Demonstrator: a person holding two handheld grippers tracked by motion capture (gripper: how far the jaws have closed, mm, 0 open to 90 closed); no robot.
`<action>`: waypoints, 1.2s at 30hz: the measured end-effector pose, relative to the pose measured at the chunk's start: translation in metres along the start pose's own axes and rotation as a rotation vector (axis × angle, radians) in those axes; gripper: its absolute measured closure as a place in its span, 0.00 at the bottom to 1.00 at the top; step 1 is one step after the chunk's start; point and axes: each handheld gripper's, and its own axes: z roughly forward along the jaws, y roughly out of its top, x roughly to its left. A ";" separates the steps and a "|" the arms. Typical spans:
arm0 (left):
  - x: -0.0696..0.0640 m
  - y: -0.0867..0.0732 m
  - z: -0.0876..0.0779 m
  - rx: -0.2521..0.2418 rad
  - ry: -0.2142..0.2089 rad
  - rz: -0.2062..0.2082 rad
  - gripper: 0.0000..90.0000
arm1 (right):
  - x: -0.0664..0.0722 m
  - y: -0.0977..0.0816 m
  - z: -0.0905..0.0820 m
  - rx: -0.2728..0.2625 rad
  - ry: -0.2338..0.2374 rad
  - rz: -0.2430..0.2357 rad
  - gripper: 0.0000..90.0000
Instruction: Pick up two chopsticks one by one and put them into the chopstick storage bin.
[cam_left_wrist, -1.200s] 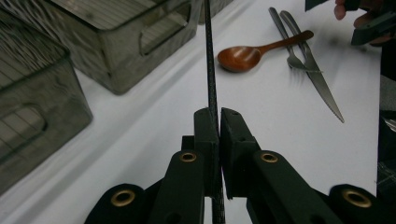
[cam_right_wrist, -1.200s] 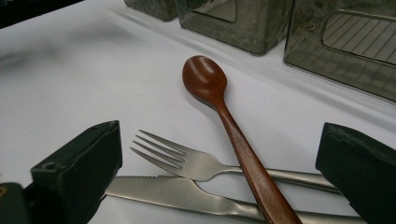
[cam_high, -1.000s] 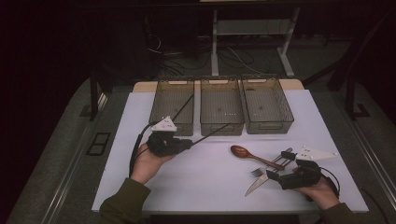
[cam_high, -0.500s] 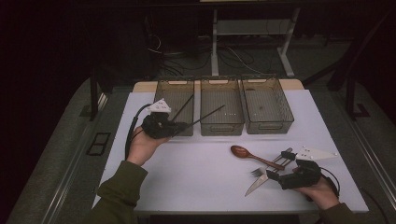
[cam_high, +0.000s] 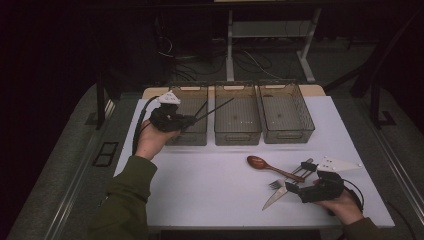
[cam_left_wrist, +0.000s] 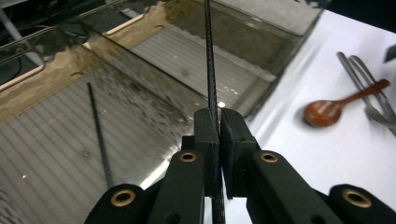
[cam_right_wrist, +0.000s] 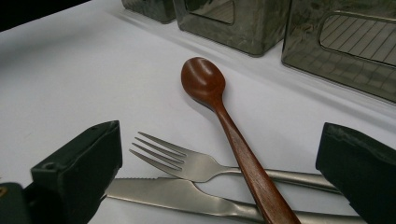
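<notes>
Bins: three stand side by side along the far edge of the table (cam_high: 200, 190), the left bin (cam_high: 192, 117), the middle bin (cam_high: 237, 114) and the right bin (cam_high: 286, 112).
Left gripper (cam_high: 192, 120): over the near part of the left bin, jaws closed on a chopstick (cam_high: 220, 106) that slants out over the middle bin.
Second chopstick (cam_left_wrist: 99, 135): lies in the left bin.
Spoon (cam_high: 270, 167): on the table before the right bin, its handle crossing the fork (cam_high: 287, 179) and the knife (cam_high: 276, 195).
Right gripper (cam_high: 295, 181): at the near right of the table, jaws apart either side of the cutlery handles.
</notes>
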 end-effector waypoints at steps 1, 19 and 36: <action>0.002 0.000 0.001 0.000 0.003 -0.004 0.94 | 0.000 0.000 0.000 0.000 0.001 0.002 0.00; 0.051 -0.012 0.008 0.013 0.209 -0.151 0.94 | 0.000 0.001 -0.001 -0.003 0.007 0.009 0.00; 0.067 -0.023 0.037 0.088 0.274 -0.245 0.94 | -0.001 0.000 -0.001 -0.005 0.006 0.013 0.00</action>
